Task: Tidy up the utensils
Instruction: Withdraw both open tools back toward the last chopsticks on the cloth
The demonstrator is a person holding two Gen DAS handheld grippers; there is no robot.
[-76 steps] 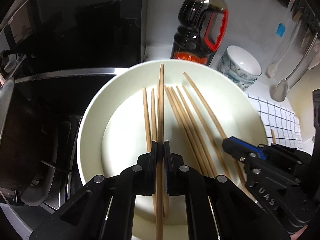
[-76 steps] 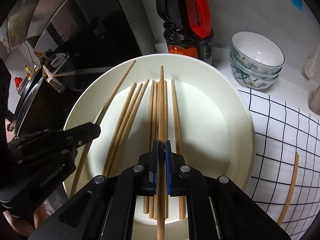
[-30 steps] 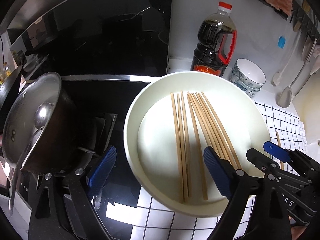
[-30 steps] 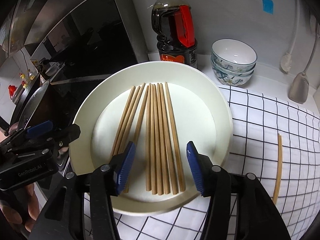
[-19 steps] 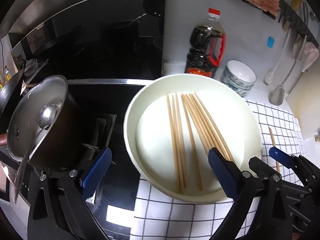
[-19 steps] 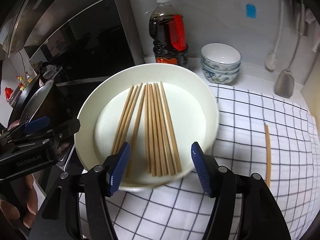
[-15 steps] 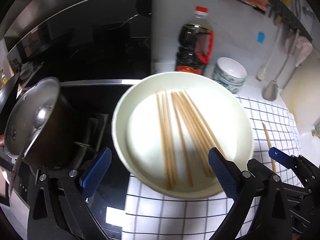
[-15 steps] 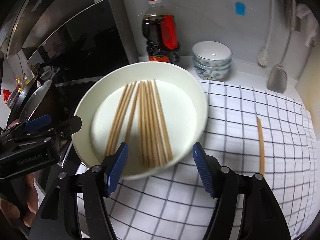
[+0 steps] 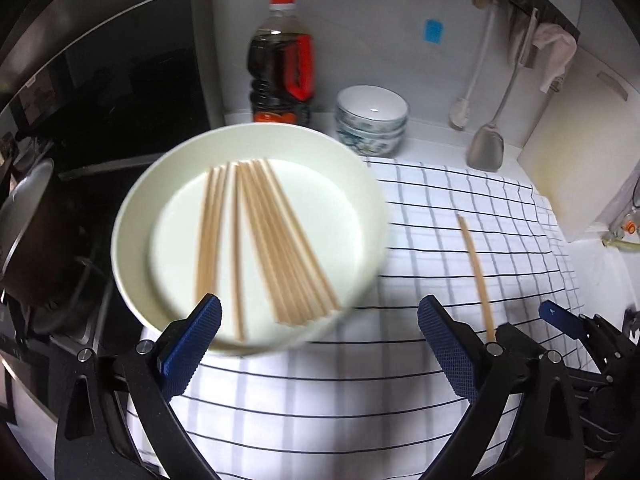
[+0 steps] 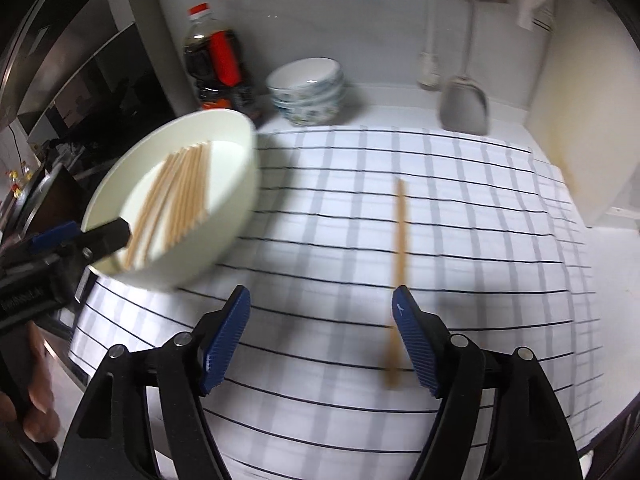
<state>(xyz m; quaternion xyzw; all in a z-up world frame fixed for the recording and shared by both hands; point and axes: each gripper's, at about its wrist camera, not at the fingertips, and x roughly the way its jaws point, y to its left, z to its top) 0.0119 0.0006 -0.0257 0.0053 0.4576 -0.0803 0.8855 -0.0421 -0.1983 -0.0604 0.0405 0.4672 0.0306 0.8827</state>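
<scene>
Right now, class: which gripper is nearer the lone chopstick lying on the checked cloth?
Right. The right gripper hangs just beside the lone chopstick, jaws opening and empty. The left gripper sits nearer the plate, with the chopstick past its outer finger.

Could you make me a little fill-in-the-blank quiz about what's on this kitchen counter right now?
1. Most of the chopsticks lie in the white ____.
2. One lone chopstick lies on the checked ____.
3. The stacked bowls stand beside a dark bottle with a ____ cap.
4. Neither the left gripper nor the right gripper holds ____.

Missing words: plate; cloth; red; anything
</scene>
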